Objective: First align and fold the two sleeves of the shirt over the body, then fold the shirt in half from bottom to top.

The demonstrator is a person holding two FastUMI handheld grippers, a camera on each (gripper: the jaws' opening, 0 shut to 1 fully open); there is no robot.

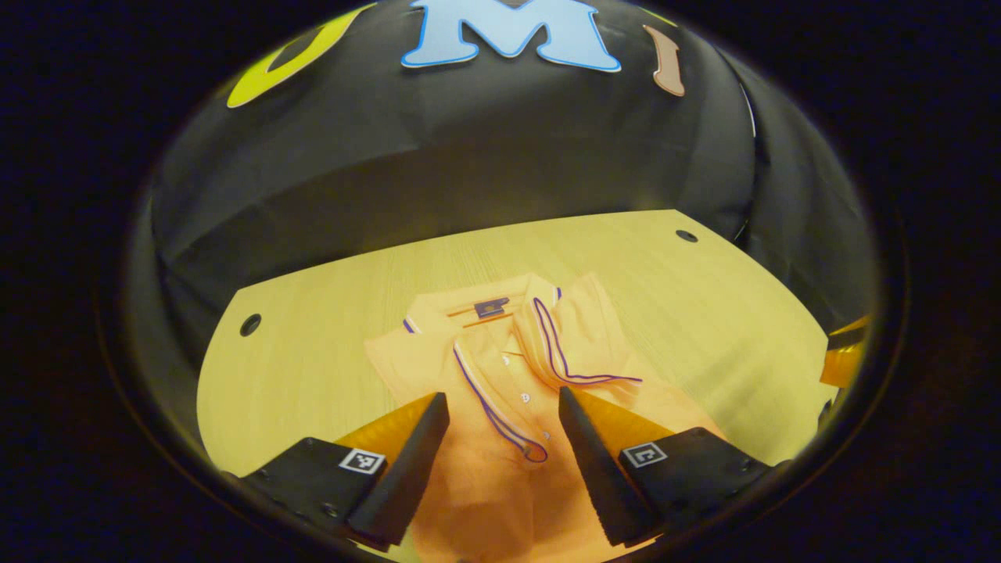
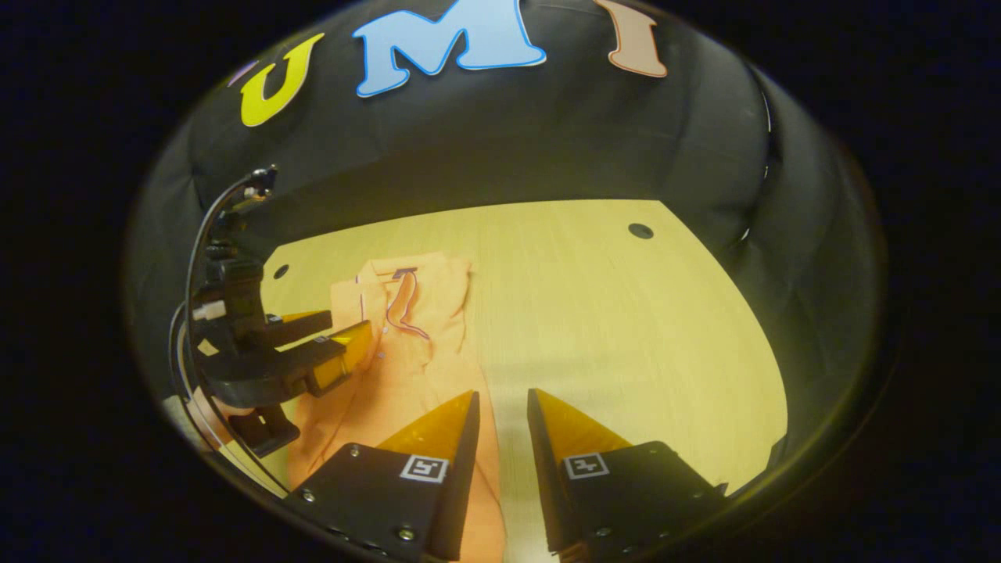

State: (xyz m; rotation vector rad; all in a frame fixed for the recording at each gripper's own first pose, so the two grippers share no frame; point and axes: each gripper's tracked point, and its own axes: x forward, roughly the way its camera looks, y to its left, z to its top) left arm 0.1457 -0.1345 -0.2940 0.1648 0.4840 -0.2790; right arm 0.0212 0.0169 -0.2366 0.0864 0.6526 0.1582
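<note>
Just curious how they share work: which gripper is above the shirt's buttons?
The left gripper: its open fingers frame the orange shirt's button strip. The right gripper hangs at the shirt's edge, partly over table.

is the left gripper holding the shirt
No, the left gripper hangs open over the shirt, cloth showing between its fingers.

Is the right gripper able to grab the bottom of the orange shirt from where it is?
Probably yes. The right gripper hangs open above the shirt right-hand edge, nothing lies between them, and the left gripper is farther up the shirt.
</note>
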